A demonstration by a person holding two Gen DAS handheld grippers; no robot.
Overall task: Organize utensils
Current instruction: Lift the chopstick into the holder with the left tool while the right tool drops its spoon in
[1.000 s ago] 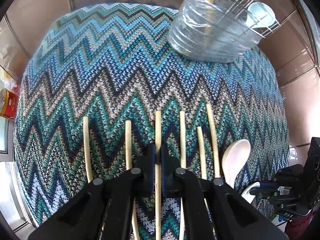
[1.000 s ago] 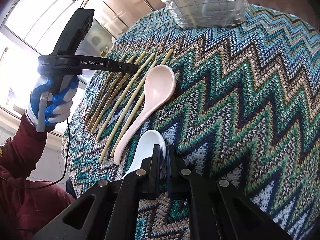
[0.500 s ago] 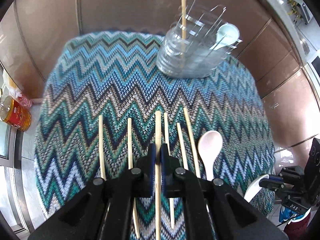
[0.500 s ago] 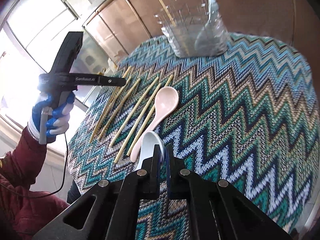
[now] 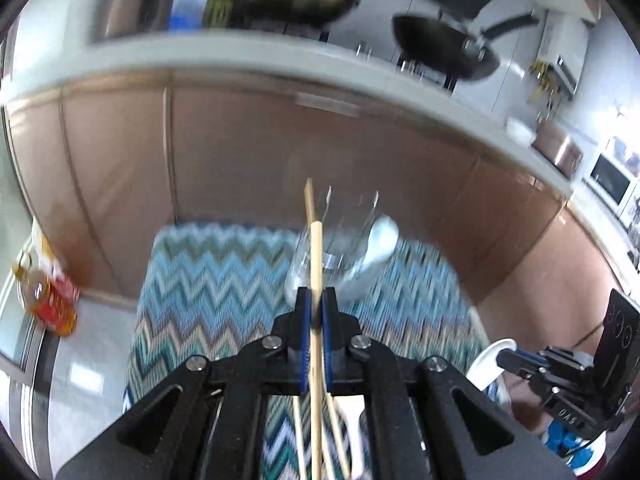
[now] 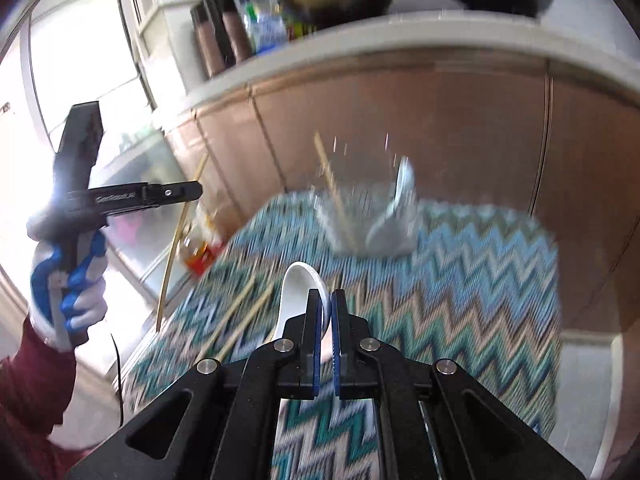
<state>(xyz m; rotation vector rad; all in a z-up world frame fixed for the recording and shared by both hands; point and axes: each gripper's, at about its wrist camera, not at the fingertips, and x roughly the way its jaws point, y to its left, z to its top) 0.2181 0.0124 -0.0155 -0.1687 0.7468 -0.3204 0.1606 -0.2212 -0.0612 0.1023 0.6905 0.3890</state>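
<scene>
Both grippers have risen off the zigzag-knit blue and teal tablecloth and tipped up, so the brown cabinet fronts and the counter with its dark pans now fill the upper half of each view, where a second ago cloth filled nearly everything.

At 6 o'clock in its own view, the left gripper is clamped narrowly on a pale wooden chopstick, lifted clear of the cloth; its tip points to 12 o'clock, toward the clear plastic utensil holder in a wire frame. That holder already carries one upright chopstick and a white spoon. The right gripper pinches the handle of a white ceramic soup spoon, bowl raised toward 11 o'clock. Several more chopsticks lie on the cloth at 9 o'clock in the right view.

Risks, as I judge them: the thin stick is held only at mid-length, so a fast swing could pivot it between the pads and make it miss the wire grid. The glazed spoon handle may slip. Both hands heading for one holder could collide, or knock the light holder over.
</scene>
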